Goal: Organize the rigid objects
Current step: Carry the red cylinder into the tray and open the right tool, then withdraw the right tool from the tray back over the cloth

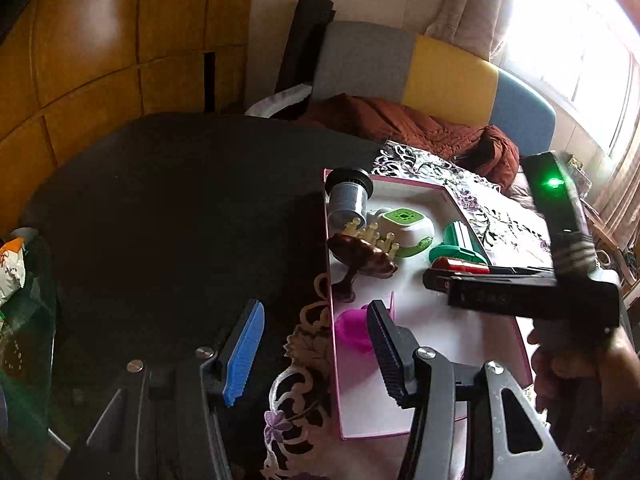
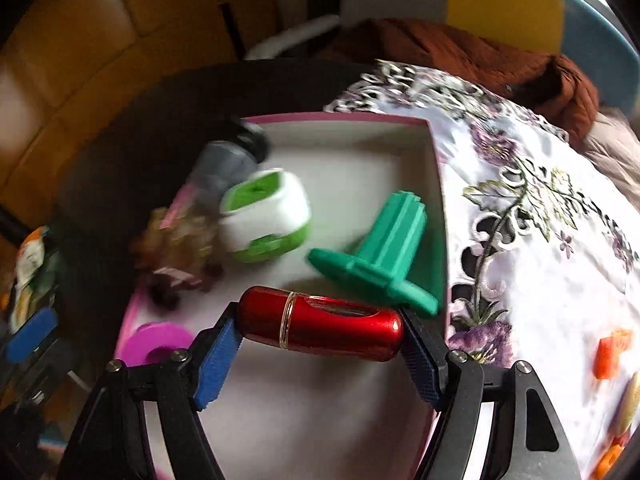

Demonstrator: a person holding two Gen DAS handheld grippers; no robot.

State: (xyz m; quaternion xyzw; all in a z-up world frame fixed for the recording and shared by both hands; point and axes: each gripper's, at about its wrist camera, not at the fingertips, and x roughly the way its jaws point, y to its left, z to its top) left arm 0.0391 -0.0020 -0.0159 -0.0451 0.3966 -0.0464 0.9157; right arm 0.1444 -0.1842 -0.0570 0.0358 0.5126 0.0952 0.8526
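A pink-rimmed white box (image 1: 432, 184) (image 2: 336, 118) lies on the table. In it are a grey cylinder (image 1: 349, 200) (image 2: 224, 166), a green-and-white case (image 1: 404, 224) (image 2: 266, 216), a green plastic piece (image 1: 460, 244) (image 2: 384, 252), a brown figure (image 1: 360, 258) (image 2: 176, 248) and a magenta ring (image 1: 352, 330) (image 2: 158, 344). My right gripper (image 2: 320, 332) (image 1: 444, 276) is shut on a red metal cylinder (image 2: 322, 322) (image 1: 460, 266), held end to end over the box. My left gripper (image 1: 316, 344) is open and empty at the box's near left edge.
The box lies partly on a white floral embroidered cloth (image 2: 540, 220) (image 1: 492, 208) and partly on a dark tabletop (image 1: 180, 208). Small orange objects (image 2: 612, 354) lie on the cloth at right. A sofa with a rust blanket (image 1: 400, 120) stands behind the table.
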